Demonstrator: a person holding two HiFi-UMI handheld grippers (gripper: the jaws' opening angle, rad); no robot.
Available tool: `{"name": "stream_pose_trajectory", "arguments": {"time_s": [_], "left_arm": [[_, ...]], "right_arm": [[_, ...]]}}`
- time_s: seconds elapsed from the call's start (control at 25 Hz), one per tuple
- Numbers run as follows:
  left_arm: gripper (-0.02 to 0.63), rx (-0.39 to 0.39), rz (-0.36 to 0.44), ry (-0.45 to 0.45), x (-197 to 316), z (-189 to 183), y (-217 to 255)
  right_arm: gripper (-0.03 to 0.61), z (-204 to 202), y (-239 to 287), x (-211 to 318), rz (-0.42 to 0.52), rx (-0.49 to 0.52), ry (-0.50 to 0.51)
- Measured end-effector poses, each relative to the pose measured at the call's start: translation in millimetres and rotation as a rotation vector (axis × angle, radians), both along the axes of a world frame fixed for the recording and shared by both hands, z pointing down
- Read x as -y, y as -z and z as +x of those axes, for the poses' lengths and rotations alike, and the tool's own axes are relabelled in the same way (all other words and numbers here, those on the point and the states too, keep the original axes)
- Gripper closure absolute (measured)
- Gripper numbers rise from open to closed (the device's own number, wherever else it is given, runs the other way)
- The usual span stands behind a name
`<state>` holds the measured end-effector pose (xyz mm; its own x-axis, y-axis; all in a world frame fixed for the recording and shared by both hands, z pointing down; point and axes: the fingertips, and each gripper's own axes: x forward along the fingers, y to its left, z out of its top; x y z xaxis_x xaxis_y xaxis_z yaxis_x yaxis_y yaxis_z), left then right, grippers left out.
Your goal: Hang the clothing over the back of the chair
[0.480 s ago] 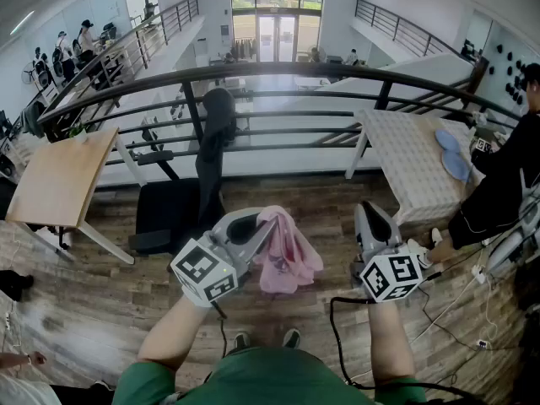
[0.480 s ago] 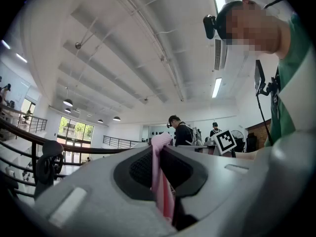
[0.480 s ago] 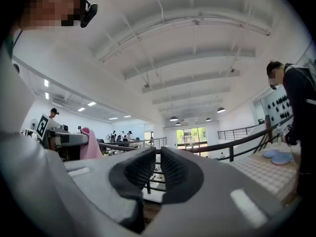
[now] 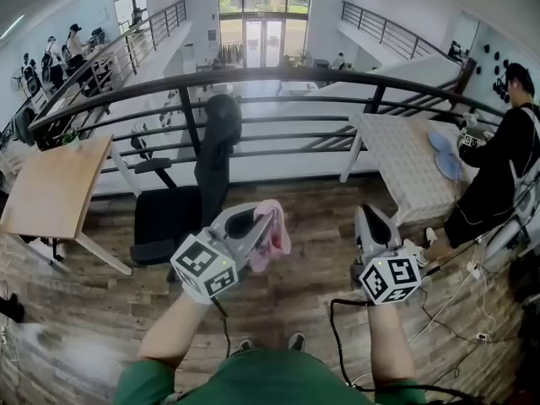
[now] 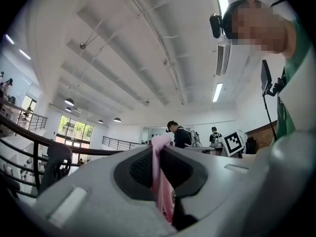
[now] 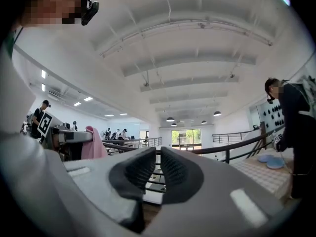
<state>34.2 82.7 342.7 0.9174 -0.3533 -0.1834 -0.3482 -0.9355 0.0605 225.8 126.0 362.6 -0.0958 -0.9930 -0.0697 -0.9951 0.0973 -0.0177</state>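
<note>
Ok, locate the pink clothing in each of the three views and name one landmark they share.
Head view: the pink clothing hangs at centre, from the left gripper.
Left gripper view: the clothing is low at centre, pinched between the jaws.
Right gripper view: the clothing shows as a small fold at far left.
Shared landmark: the black railing, across the top, at lower left, at right.

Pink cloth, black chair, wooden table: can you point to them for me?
pink cloth (image 4: 275, 230), head view, on the bunched part that shows.
black chair (image 4: 165, 215), head view, on its seat.
wooden table (image 4: 52, 188), head view, on the bare top.
</note>
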Motion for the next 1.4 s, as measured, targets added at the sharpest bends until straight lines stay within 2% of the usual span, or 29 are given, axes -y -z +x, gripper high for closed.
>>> {"name": "stream_pose_trajectory", "arguments": {"time_s": [0.28, 0.56, 0.72, 1.04, 1.4], "left_arm": [[0.581, 0.007, 0.017, -0.042, 0.7, -8.6, 0.1], [0.581, 0.013, 0.008, -0.089, 24.9, -39.0, -4.2], [0.581, 0.025, 0.011, -0.090, 45.6, -39.2, -7.1], [0.581, 0.060, 0.028, -0.009, 101.0, -5.8, -6.7], [0.581, 0.089, 0.043, 0.136, 164.9, 42.6, 10.2]], "right_arm": [[0.549, 0.2, 5.5, -14.2, 0.052, 0.069, -0.079], [0.549, -41.5, -5.2, 6.5, 0.001, 0.057, -0.098], [0.549, -48.2, -9.6, 34.3, -0.017, 0.053, -0.086], [0.549, -16.3, -15.8, 99.1, -0.015, 0.070, -0.011], [0.549, 35.3, -7.4, 165.0, 0.005, 0.084, 0.106]]}}
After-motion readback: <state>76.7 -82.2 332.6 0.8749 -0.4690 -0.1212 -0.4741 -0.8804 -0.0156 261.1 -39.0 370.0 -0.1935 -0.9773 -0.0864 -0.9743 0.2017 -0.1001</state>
